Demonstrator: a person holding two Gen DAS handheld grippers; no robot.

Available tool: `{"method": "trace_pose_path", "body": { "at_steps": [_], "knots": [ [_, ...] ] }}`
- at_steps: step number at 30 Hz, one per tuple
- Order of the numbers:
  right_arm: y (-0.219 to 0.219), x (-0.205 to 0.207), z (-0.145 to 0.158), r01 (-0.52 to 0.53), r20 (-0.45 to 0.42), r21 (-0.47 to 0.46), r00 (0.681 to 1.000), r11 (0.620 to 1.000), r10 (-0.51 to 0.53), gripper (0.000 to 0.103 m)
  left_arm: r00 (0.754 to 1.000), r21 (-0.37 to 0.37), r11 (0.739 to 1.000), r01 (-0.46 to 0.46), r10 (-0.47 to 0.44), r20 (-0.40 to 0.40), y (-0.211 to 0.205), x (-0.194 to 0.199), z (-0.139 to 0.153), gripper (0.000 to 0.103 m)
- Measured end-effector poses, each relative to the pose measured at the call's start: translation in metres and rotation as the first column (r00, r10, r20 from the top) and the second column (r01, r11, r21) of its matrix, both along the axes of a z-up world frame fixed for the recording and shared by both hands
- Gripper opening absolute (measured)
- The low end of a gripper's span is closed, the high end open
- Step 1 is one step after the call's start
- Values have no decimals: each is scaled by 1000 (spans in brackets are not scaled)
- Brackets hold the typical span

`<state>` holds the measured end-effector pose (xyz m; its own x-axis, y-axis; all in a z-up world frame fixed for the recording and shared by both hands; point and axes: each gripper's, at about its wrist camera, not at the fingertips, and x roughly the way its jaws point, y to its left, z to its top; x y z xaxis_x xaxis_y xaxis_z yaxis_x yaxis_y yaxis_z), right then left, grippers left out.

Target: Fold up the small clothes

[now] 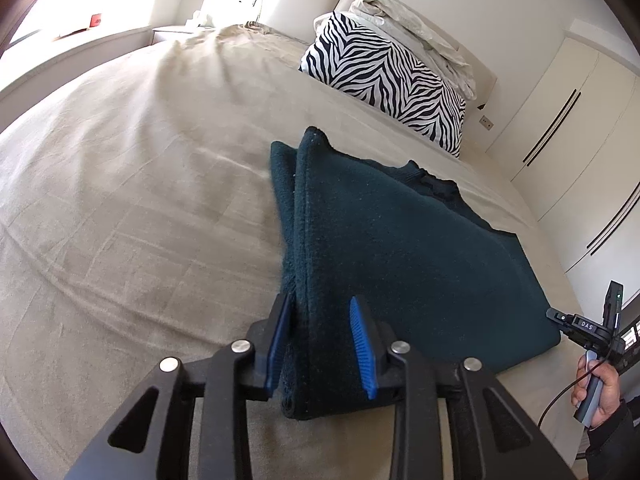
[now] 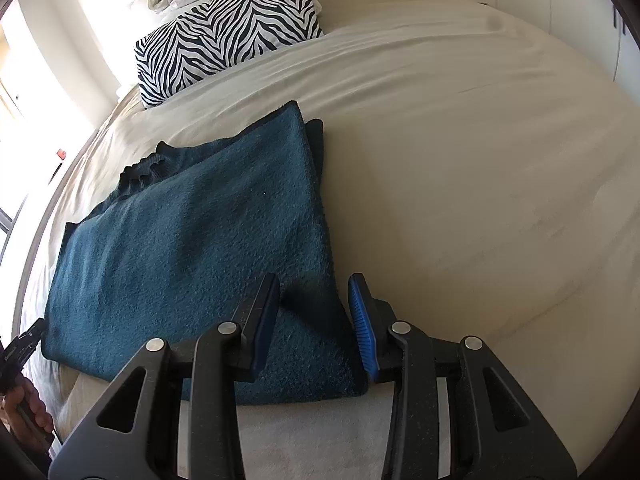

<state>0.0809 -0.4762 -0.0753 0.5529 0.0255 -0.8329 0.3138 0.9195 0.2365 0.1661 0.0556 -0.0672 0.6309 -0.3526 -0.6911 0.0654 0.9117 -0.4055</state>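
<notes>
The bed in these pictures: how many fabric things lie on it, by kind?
Dark teal fleece garment, folded flat: 1
Zebra-striped black-and-white pillow: 1
Crumpled cream bedding bundle at the headboard: 1
Total: 3, all on the beige bed cover.

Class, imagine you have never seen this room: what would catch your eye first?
The dark teal garment, folded on the beige bed cover, draws the eye first, its near corners lying between the fingers of each gripper. Next comes the zebra-striped pillow at the head of the bed, with crumpled pale bedding piled on top.
</notes>
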Motion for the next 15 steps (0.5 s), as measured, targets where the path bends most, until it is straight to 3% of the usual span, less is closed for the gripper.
{"method": "trace_pose_path", "body": {
  "at_steps": [4,7,9,12,15],
  "knots": [
    [6,0,1,-29,2,-20,1000,999,29,34,1000,19,1000,16,-16,3,-3,0,-1,32],
    [14,2,2,-59,-12,-79,998,995,58,34,1000,41,999,16,-16,6,-6,0,0,16],
    [19,2,2,-76,-22,-120,997,990,73,23,1000,64,998,4,-5,11,-6,0,2,10],
    [23,2,4,-87,-29,-156,996,984,83,10,1000,79,997,-17,16,19,-4,0,4,8],
    [27,1,6,-98,-28,-196,995,976,94,7,999,120,993,-19,15,34,-8,-2,7,7]
  ]
}}
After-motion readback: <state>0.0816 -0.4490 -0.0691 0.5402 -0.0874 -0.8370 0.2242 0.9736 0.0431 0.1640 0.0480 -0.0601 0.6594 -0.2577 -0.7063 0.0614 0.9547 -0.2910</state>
